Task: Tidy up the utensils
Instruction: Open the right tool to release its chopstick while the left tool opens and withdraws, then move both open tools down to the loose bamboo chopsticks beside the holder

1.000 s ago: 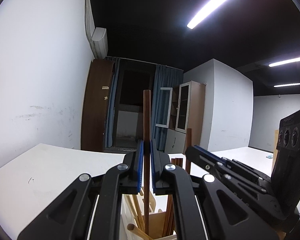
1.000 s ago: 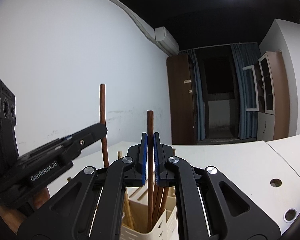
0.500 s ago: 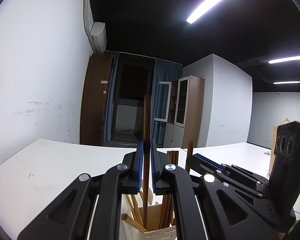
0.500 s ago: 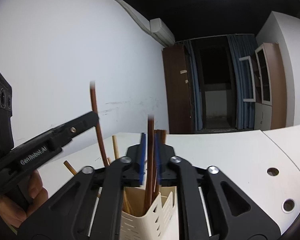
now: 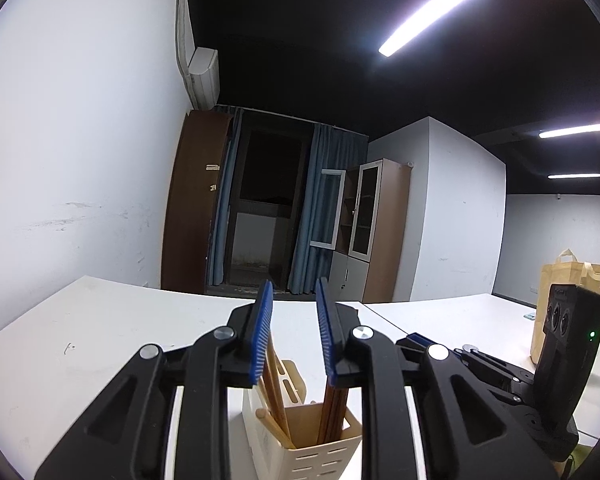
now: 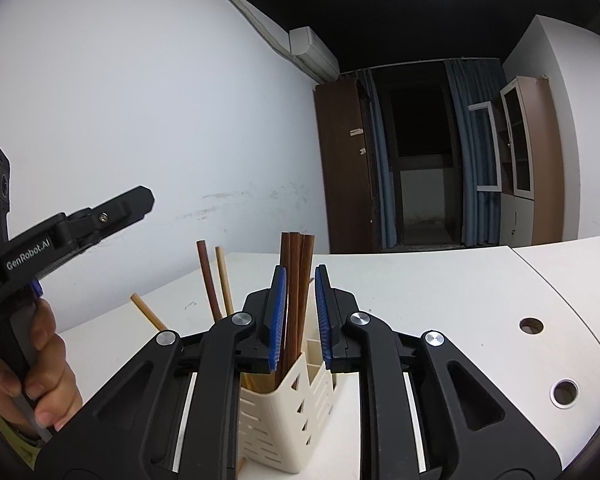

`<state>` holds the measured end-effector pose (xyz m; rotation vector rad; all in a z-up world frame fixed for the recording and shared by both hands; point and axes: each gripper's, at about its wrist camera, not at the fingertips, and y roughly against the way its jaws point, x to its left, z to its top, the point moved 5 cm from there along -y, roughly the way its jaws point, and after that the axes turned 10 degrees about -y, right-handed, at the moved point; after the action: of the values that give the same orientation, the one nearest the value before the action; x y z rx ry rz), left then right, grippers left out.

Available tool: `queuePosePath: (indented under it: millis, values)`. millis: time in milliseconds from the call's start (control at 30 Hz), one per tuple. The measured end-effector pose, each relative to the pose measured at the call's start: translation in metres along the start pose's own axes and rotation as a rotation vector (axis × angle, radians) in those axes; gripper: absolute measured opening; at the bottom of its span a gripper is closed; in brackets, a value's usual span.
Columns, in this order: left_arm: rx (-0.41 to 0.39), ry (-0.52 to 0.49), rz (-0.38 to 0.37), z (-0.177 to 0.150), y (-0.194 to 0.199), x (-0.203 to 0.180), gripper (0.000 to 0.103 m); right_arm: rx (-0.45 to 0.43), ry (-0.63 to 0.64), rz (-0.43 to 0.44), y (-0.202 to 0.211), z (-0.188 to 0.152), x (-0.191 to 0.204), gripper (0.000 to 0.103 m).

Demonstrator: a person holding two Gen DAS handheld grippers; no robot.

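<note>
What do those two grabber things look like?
Both are black plastic, with angular arms, silver round bolts and ridged blue pads. The left gripper has white "GenRobot.AI" lettering on its side. The right gripper has a boxy black back with round lenses and a tiny green light.

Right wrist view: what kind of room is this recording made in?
Probably an office or meeting room, not a kitchen: a white desk with cable holes, a glass-door filing cabinet beside blue curtains, and a wall air conditioner.
</note>
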<state>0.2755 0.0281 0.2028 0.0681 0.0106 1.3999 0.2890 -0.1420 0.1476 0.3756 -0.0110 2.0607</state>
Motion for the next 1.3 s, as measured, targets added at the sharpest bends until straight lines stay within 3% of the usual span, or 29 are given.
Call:
queuePosePath:
  millis: [200,300,433,600,833,1167,1300]
  values:
    - [0.002,-0.002,0.015,-0.002,0.013,0.002,0.022,0.023,0.005,-0.017,0.001,-0.004,0.007,0.022]
    - [0.049,-0.020,0.068,-0.008,0.020,0.004,0.029,0.069,0.014,-0.022,0.001,-0.012,0.012,0.032]
    - [0.128,-0.059,0.103,-0.020,0.027,0.007,0.030,0.119,0.048,-0.036,0.003,-0.028,0.025,0.032]
    - [0.211,-0.010,0.094,-0.047,0.037,0.014,0.035,0.165,0.029,-0.027,0.002,-0.049,0.032,0.033]
    - [0.295,0.002,0.093,-0.083,0.038,0.013,0.035,0.316,0.017,-0.022,-0.023,-0.079,0.039,0.042]
    - [0.358,0.016,0.141,-0.117,0.055,0.025,0.035,0.476,0.027,-0.037,-0.052,-0.127,0.043,0.043]
    - [0.368,0.047,0.153,-0.127,0.063,0.037,0.036,0.493,0.030,-0.063,-0.064,-0.135,0.040,0.043]
